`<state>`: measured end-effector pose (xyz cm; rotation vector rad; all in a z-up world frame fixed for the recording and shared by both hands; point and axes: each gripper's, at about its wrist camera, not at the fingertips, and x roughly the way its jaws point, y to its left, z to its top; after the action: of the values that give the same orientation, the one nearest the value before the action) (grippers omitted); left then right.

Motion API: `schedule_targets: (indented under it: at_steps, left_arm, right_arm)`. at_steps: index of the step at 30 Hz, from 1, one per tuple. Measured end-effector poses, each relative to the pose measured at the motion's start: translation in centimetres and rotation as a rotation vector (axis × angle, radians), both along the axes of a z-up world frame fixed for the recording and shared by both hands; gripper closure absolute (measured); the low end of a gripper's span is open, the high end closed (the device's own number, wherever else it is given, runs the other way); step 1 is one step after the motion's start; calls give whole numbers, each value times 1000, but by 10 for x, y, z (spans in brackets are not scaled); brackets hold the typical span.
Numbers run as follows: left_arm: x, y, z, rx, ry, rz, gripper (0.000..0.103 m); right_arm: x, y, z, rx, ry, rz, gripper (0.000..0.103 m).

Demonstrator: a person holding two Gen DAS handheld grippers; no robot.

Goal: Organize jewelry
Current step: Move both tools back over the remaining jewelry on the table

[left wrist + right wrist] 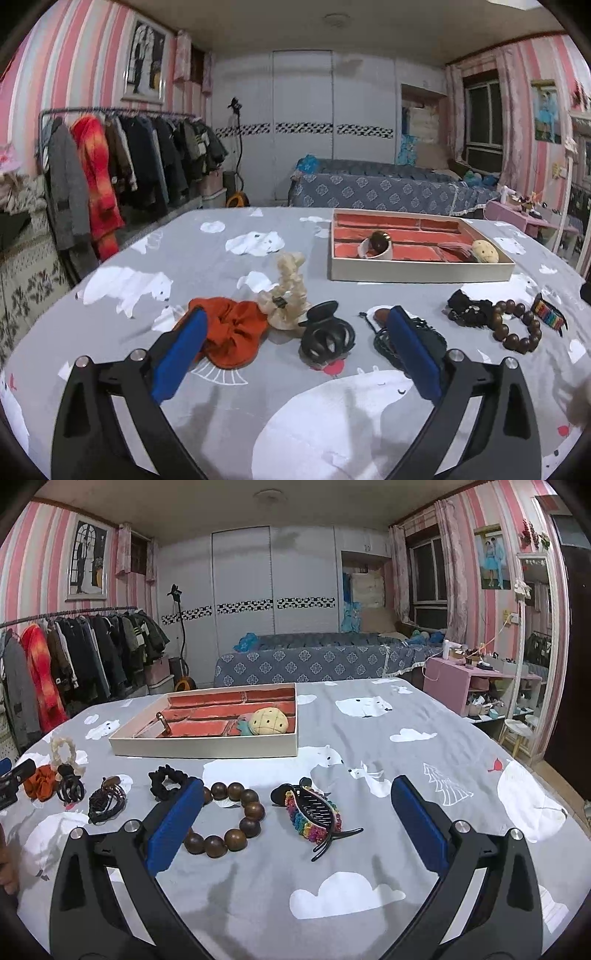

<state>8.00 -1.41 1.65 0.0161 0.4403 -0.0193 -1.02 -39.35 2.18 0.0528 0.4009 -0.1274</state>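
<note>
Hovering spread wide, gripping nothing: left gripper point(295, 332), right gripper point(297, 806).
Counted on polar-bear sheet point(369, 849): two claw clips, three scrunchies point(229, 332), one wooden bead bracelet point(229, 821), one divided tray point(207, 744) behind; pink-striped bedroom.

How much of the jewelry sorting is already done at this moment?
Done: the tray holds only a white bangle and a pineapple-shaped plush piece. In hand: nothing; left gripper and right gripper are open. Left on the bedsheet: orange scrunchie, cream scrunchie, black claw clip, braided cord, black scrunchie, wooden bead bracelet, rainbow clip.
</note>
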Motion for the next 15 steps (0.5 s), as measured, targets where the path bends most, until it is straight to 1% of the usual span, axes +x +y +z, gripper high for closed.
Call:
schedule_targets:
  at_steps: [3,10,15]
  left_arm:
    - [0,3,-2,-10,3,3,8]
    - [-2,-2,-1,20,-9,1,8]
    - [-3,-2,-1,17,-9,4,7]
  right_arm:
    - [1,2,0,-11,4,4,5]
    - [3,2,-2,-1,12,3,4]
    - [2,0,-2,1,13,-1,4]
